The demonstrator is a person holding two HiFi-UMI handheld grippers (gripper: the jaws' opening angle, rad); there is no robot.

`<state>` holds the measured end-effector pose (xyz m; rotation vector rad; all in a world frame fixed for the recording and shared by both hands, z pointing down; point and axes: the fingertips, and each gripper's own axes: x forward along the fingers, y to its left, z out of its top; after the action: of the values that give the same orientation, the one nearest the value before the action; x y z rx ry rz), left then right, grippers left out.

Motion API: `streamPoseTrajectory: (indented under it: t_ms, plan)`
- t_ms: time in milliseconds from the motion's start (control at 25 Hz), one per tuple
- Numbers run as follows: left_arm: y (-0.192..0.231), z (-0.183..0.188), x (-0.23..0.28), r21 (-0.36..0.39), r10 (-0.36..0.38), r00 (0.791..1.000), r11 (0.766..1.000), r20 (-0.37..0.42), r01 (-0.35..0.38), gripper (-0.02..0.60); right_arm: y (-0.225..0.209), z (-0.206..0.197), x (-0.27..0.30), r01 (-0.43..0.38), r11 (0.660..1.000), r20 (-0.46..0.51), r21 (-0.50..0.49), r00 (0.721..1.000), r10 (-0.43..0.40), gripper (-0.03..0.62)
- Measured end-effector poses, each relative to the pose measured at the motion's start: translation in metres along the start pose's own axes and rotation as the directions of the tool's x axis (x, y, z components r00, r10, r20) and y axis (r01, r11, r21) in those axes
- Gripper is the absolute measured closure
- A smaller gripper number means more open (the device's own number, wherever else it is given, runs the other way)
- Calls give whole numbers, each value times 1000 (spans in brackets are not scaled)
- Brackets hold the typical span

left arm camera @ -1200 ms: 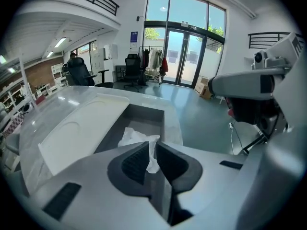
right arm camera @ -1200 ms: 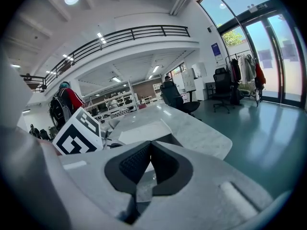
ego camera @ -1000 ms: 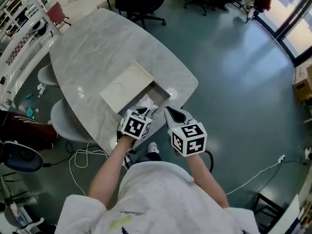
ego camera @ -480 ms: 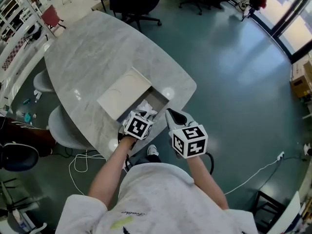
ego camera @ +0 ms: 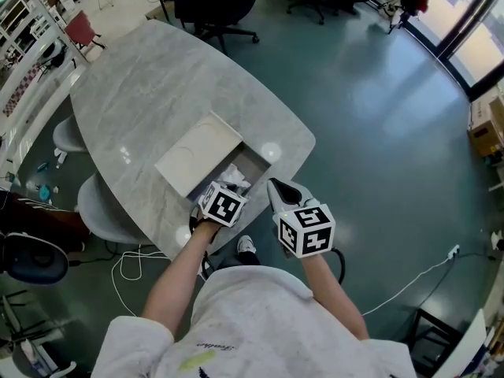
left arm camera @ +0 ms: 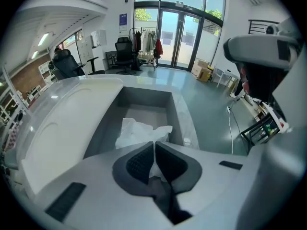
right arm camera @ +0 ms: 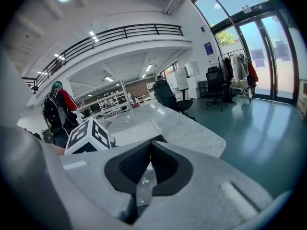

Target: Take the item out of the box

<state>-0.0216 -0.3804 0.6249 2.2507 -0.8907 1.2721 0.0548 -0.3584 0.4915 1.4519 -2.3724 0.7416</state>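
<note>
An open grey box (ego camera: 258, 162) lies near the front edge of the marble table (ego camera: 142, 85), with its white lid (ego camera: 197, 154) flat beside it on the left. Inside is a crumpled white plastic-wrapped item (ego camera: 234, 176). My left gripper (ego camera: 228, 187) is over the box's near end, shut on a fold of the white item (left arm camera: 139, 131). In the left gripper view the left gripper (left arm camera: 154, 146) has white material pinched between its pads. My right gripper (ego camera: 274, 183) is just right of the box at the table edge. The right gripper (right arm camera: 150, 146) is shut and holds nothing.
Black office chairs (ego camera: 216, 6) stand past the table's far end. White stools (ego camera: 106, 203) sit under the table's left side, and a white cable (ego camera: 134, 254) trails on the teal floor. A cardboard box (ego camera: 484, 124) sits by the glass doors at the right.
Almost nothing has changed. The head view has shifted slightly, and both grippers keep their places by the box.
</note>
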Motion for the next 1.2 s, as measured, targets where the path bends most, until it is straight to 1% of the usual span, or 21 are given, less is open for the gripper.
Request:
streamPoseTrajectory:
  t_ms: [280,520,680,840,960,1080,1200]
  plan:
    - [-2,14,-30,-51,44,993,998,105,-39,563,7,4,-12,-22,1000,15,-8,1000,23,589]
    - [-11,31,-69,-83,94,970,994,225,-77,563,16,8,-26,-51,998,39,-38,998,52,589]
    - [-17,40,-100,-124,129,944,988,304,-95,563,26,14,-36,-73,996,58,-59,995,76,589]
    - [-25,47,-130,-175,156,911,980,382,-95,563,32,17,-47,-86,993,71,-76,993,91,589]
    - [-28,47,-149,-202,186,884,973,429,-107,563,37,18,-53,-95,992,78,-86,992,102,589]
    - [-30,48,-164,-233,206,856,967,474,-103,563,42,19,-57,-94,989,82,-117,991,104,589]
    - [-34,46,-174,-250,219,839,963,497,-103,563,48,19,-63,-92,987,84,-135,991,104,589]
